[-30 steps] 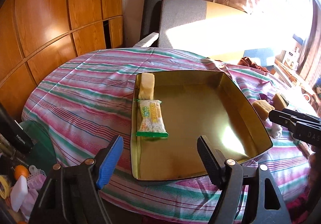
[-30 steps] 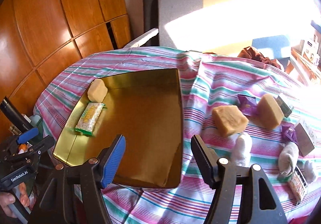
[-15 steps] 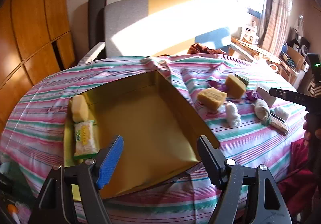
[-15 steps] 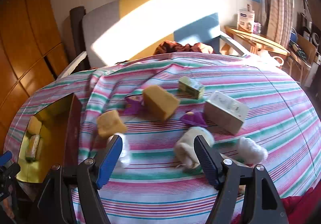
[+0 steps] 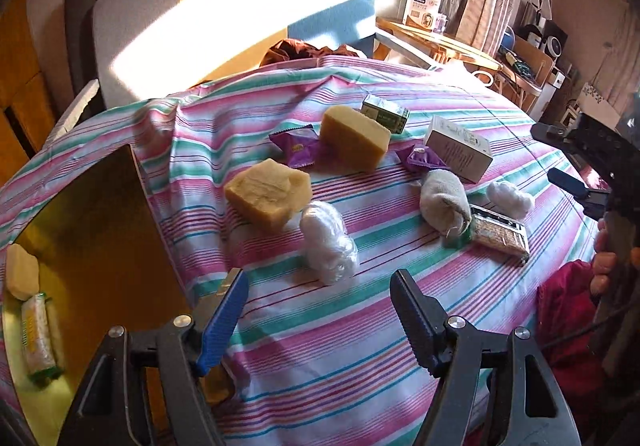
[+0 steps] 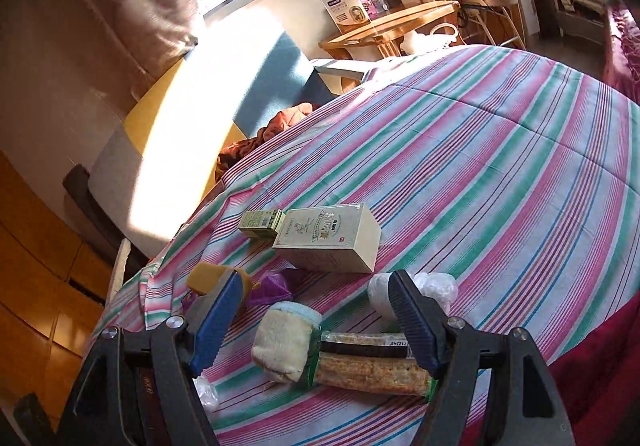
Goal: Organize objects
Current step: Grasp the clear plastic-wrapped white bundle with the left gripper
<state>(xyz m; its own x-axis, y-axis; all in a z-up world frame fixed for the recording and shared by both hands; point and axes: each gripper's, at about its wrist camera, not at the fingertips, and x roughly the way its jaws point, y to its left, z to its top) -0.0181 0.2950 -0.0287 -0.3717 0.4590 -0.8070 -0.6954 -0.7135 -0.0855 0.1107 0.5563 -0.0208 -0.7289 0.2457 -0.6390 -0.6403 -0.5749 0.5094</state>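
My left gripper (image 5: 320,286) hovers open over the striped cloth, jaws closing slightly with nothing between them. A white plastic-wrapped ball (image 5: 328,242) lies just ahead of its tips, with a yellow soap block (image 5: 268,194) beyond it. My right gripper (image 6: 316,282) is open and tilted. A rolled sock (image 6: 286,342) and a cracker pack (image 6: 368,366) lie under its fingers, untouched. In the left wrist view the right gripper (image 5: 580,174) shows at the right edge. The gold tray (image 5: 92,226) at the left holds a soap piece (image 5: 20,272) and a snack pack (image 5: 38,338).
A second soap block (image 5: 354,136), purple wrappers (image 5: 298,144), a white box (image 6: 328,238), a small green box (image 6: 262,224) and a cotton ball (image 5: 510,194) lie scattered on the cloth. A sofa stands behind the table. The cloth's right side (image 6: 500,166) is bare.
Both views have swung right, from the gold tray to the loose objects. The right gripper has rolled and now sits over the sock and cracker pack. The tray now shows only at the left edge.
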